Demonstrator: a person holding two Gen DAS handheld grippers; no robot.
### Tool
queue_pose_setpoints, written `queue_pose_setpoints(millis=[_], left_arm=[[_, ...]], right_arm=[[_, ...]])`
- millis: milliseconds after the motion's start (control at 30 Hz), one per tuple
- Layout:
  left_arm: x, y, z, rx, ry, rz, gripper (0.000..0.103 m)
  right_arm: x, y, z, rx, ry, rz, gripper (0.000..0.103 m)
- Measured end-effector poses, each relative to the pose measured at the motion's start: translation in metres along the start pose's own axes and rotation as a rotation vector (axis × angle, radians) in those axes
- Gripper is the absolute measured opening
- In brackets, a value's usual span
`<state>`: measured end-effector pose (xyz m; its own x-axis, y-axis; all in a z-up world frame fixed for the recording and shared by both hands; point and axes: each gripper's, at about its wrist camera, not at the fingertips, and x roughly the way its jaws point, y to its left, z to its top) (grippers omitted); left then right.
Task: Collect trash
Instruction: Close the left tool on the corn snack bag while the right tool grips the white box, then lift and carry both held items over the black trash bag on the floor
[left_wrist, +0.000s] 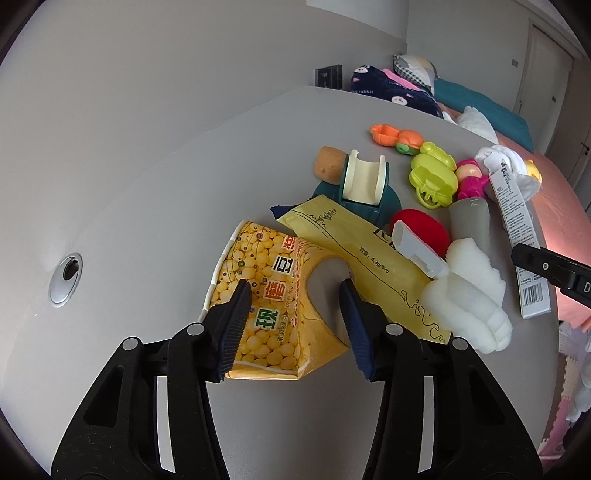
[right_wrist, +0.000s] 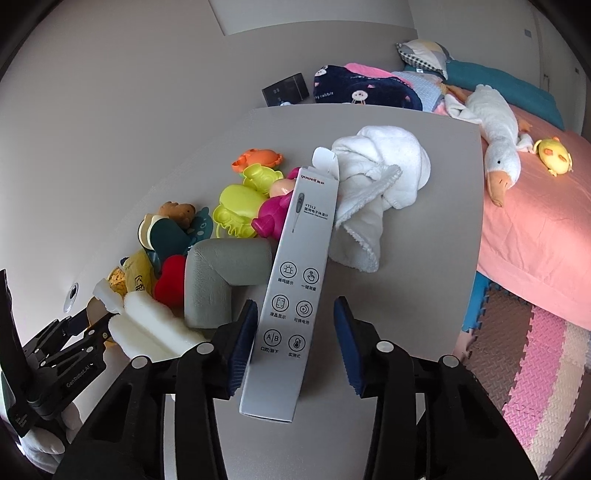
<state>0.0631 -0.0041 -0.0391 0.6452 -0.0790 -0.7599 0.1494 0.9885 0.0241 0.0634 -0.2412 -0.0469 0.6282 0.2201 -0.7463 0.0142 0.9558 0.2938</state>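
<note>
Fingers (left_wrist: 295, 295) straddle soybean carton (left_wrist: 273, 306) — untouched

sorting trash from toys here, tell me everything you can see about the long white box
The long white box is a slim cardboard carton printed with a thermometer picture, a red brand name and a grid of round icons. Its far end flap stands open. It lies flat on the grey table, pointing away from the camera, its far end by the white towel and pink toy. The right gripper straddles its near half: the left finger is against its edge, the other stands clear.
</note>
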Motion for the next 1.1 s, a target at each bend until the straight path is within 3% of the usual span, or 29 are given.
queue_pose_setpoints(millis=[67,167,600,1100], left_arm=[[0.000,0.000,0.000,-0.004,-0.012,-0.013,0.031],[-0.002,-0.004,0.000,0.011,-0.029,0.006,0.022],[-0.032,0.012,0.000,-0.089,-0.079,0.045,0.022],[-0.081,-0.051,0.008,-0.048,-0.164,-0.011,0.022]], right_arm=[[-0.001,0.000,0.000,0.002,-0.006,-0.004,0.031],[-0.002,-0.002,0.000,0.004,-0.010,0.008,0.030],[-0.037,-0.013,0.006,0.002,-0.070,0.037,0.030],[-0.093,-0.046,-0.001,-0.029,-0.112,0.043,0.030]])
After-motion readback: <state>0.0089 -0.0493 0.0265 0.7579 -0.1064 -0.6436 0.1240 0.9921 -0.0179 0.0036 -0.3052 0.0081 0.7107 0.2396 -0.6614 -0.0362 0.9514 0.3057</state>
